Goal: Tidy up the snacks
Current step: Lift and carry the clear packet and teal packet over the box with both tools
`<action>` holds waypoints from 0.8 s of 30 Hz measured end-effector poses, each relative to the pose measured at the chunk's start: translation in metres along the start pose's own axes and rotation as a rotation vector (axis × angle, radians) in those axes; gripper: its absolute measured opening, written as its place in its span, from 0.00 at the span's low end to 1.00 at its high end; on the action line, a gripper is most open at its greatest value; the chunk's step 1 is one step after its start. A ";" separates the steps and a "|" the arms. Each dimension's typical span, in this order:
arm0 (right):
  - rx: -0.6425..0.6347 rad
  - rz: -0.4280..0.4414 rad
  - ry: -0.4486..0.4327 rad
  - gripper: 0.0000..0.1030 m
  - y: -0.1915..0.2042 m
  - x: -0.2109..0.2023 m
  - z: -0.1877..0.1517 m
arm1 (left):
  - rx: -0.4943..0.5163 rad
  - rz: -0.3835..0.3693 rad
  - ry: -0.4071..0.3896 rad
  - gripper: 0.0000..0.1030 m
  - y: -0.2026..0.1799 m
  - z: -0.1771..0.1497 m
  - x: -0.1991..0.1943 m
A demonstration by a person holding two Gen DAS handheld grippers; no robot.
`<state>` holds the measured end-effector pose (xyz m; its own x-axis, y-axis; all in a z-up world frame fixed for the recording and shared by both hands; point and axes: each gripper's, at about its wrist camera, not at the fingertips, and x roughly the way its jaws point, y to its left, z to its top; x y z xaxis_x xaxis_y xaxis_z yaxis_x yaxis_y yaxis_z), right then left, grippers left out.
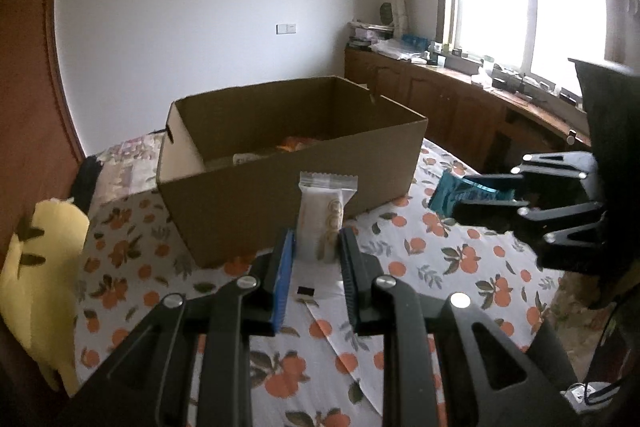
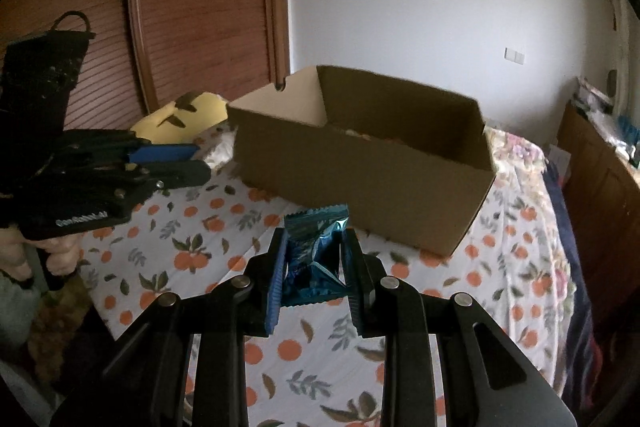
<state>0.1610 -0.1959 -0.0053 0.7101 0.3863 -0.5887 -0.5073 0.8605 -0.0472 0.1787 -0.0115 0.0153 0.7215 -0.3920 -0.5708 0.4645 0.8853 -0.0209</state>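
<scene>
My left gripper (image 1: 318, 247) is shut on a white snack packet (image 1: 324, 215), held upright above the bed in front of the open cardboard box (image 1: 280, 195). My right gripper (image 2: 314, 255) is shut on a blue foil snack packet (image 2: 314, 251), held above the bed near the box (image 2: 360, 183). Some snacks (image 1: 292, 145) lie inside the box. In the left wrist view the right gripper (image 1: 492, 193) shows at the right with the blue packet (image 1: 452, 193). In the right wrist view the left gripper (image 2: 192, 161) shows at the left.
The box stands on a bed with an orange-print sheet (image 1: 440, 267). A yellow pillow (image 1: 36, 267) lies at the left by the wooden headboard (image 2: 200, 7). A wooden cabinet (image 1: 460, 107) with clutter runs under the window at the right.
</scene>
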 end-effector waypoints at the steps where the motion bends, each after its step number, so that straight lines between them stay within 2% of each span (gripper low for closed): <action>1: -0.001 0.001 -0.007 0.25 -0.002 -0.002 0.005 | 0.005 0.003 -0.001 0.20 0.000 0.004 0.002; 14: -0.020 -0.019 -0.081 0.25 -0.034 -0.001 0.058 | 0.007 0.006 -0.071 0.21 0.017 0.063 0.032; 24: -0.004 -0.020 -0.099 0.25 -0.054 0.014 0.080 | -0.029 0.014 -0.061 0.21 0.050 0.094 0.081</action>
<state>0.2377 -0.2099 0.0536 0.7648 0.3998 -0.5052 -0.4940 0.8673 -0.0615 0.3084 -0.0223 0.0451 0.7583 -0.3929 -0.5202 0.4396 0.8974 -0.0370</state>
